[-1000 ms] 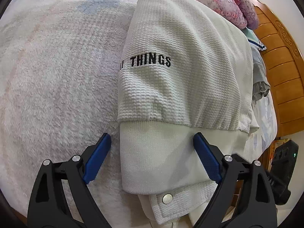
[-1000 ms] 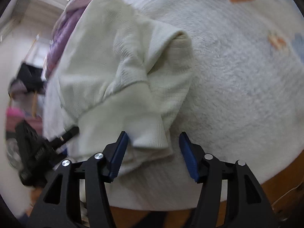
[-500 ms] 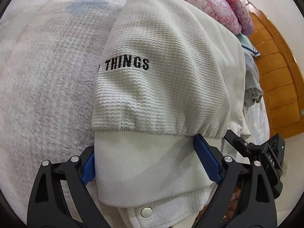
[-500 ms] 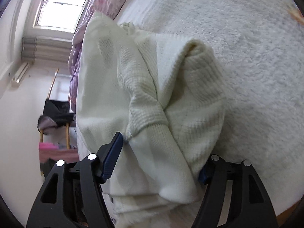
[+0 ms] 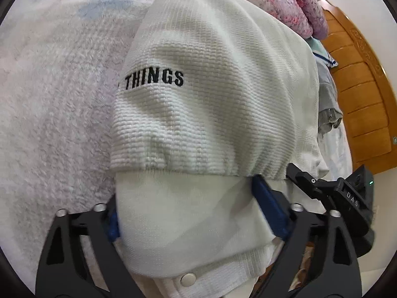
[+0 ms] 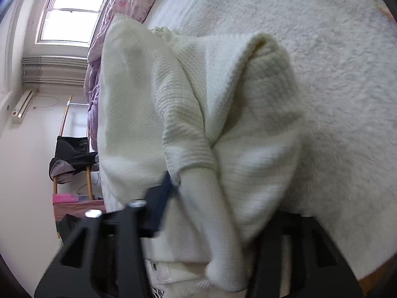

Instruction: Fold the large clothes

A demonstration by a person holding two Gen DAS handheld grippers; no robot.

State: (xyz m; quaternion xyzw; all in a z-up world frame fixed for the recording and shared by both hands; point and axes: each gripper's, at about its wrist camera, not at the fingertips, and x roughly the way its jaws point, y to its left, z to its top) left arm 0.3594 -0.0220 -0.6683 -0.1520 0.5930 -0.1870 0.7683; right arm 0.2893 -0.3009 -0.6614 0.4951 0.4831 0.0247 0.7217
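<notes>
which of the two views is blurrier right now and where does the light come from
Right wrist view: the softer one, with the right hand-held gripper smeared by motion at the bottom; a bright window at upper left is overexposed. Left wrist view: sharp on the white sweater, its "THINGS" lettering crisp, only the left finger slightly blurred; light is even with soft shadows, and there is strong fisheye bending at the edges.

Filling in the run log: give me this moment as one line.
phase: fold grasp | left gripper: open, straddling white sweater ribbed hem | right gripper: open around cuff | surface: fleece blanket
</notes>
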